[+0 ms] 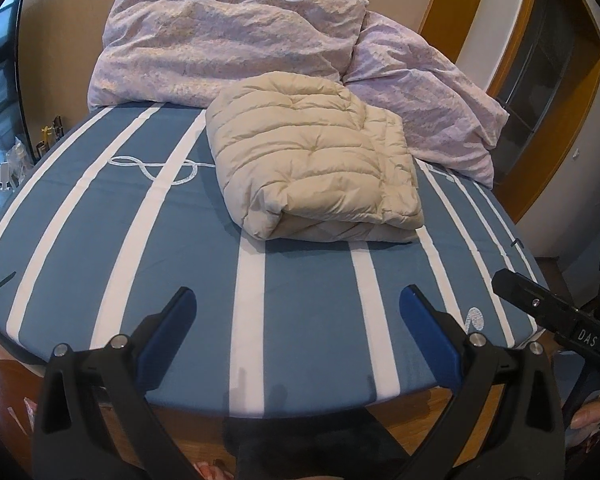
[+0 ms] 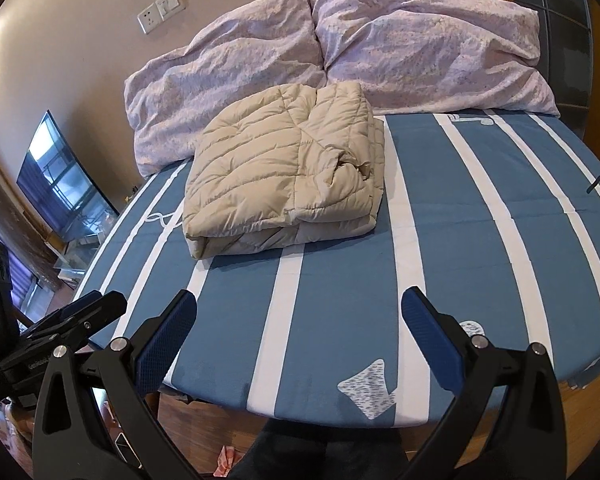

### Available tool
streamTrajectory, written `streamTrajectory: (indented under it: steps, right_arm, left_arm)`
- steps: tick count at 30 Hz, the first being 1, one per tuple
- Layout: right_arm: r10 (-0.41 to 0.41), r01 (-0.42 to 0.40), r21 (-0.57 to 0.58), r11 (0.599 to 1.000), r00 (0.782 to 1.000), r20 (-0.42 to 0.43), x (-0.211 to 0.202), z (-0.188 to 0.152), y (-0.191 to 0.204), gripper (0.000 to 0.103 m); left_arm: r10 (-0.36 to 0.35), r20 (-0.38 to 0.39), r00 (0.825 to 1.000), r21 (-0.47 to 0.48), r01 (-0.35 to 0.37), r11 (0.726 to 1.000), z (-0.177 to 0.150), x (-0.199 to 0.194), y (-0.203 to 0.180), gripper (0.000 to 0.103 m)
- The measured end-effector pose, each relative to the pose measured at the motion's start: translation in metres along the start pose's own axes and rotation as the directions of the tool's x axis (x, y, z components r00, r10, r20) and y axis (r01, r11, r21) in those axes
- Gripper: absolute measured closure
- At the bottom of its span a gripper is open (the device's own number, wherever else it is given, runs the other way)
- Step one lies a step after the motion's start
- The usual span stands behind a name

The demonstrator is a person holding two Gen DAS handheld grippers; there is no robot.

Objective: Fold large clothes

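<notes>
Left gripper [image 1: 298, 304] and right gripper [image 2: 300, 306]: fingers spread wide, holding nothing, both above the near edge of the blue-and-white striped bed [image 1: 100, 220]. Beige quilted jacket [image 1: 316, 160]: folded into a bundle, lying mid-bed just before two lilac pillows [image 2: 340, 48].

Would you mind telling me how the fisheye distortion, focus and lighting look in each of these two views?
Left wrist view: strong barrel distortion bows the striped bed sheet and dark vignette fills the corners; the folded beige jacket is sharp under soft, even light. Right wrist view: the same bowing; the screen at the left carries bright window reflections; the jacket casts only a faint shadow.
</notes>
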State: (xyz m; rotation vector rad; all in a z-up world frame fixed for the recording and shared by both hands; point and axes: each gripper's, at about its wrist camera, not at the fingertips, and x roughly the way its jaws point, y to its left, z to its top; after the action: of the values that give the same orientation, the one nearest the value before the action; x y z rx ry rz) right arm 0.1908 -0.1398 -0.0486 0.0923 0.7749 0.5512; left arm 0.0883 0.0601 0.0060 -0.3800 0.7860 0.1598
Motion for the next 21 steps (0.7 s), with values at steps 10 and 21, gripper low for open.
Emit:
streamTrajectory:
  steps: [10, 21]
  right_arm:
    - [0.005, -0.005, 0.004, 1.0, 1.0, 0.004, -0.0015, 0.0004, 0.0018, 0.001]
    - [0.021, -0.021, 0.003, 1.0, 1.0, 0.006, -0.0038, 0.0008, 0.0025, 0.001]
  left_arm:
    - [-0.009, 0.008, 1.0, 0.009, 0.009, 1.0, 0.0023, -0.0051, -0.007, 0.002]
    - [-0.027, 0.004, 1.0, 0.01, 0.027, 1.0, 0.0037, -0.0038, -0.0087, 0.002]
